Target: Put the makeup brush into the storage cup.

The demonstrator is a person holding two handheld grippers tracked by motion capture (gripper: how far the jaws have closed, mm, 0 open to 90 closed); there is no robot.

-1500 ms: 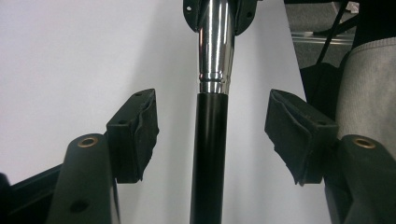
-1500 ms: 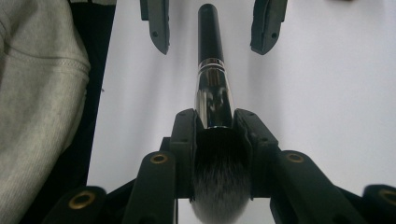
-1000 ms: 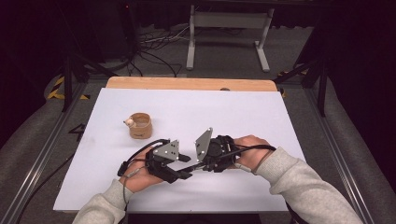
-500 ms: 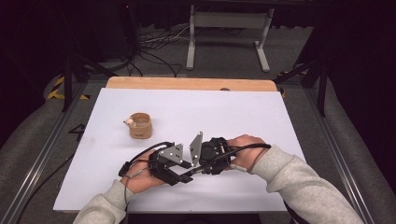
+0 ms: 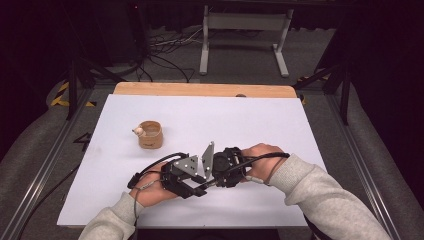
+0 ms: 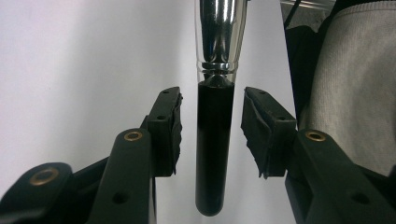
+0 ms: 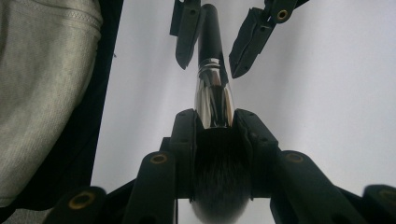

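I have the brush (image 7: 214, 100) clamped in my right claw (image 7: 215, 135), gripped at the bristle end where the dark hair meets the chrome ferrule, with the handle pointing away toward my left claw (image 6: 210, 126). The left claw has just been closing. Its jaws now stand either side of the black handle with a gap on each flank, so they hold nothing yet.

The main risk, as I judge it, is the handover. The handle sits slightly nearer one pad (image 6: 170, 126) than the other, so if I shut the left claw as it stands, one pad may touch first and push the handle sideways. That would twist the brush in the right grip, which rests on soft bristles and a smooth tapered ferrule. Neither gives much purchase, so the brush could pivot or slide out. Letting go on the right before the left is firm would drop it on the surface (image 5: 280, 125).

The brush itself is a makeup brush with a glossy round black handle, a rounded butt end, a polished chrome ferrule that flares toward the head, and a full tuft of dark bristles. It is held just above the near middle of the white surface, between my hands, well apart from the small wooden cup (image 5: 149, 134) at the left.
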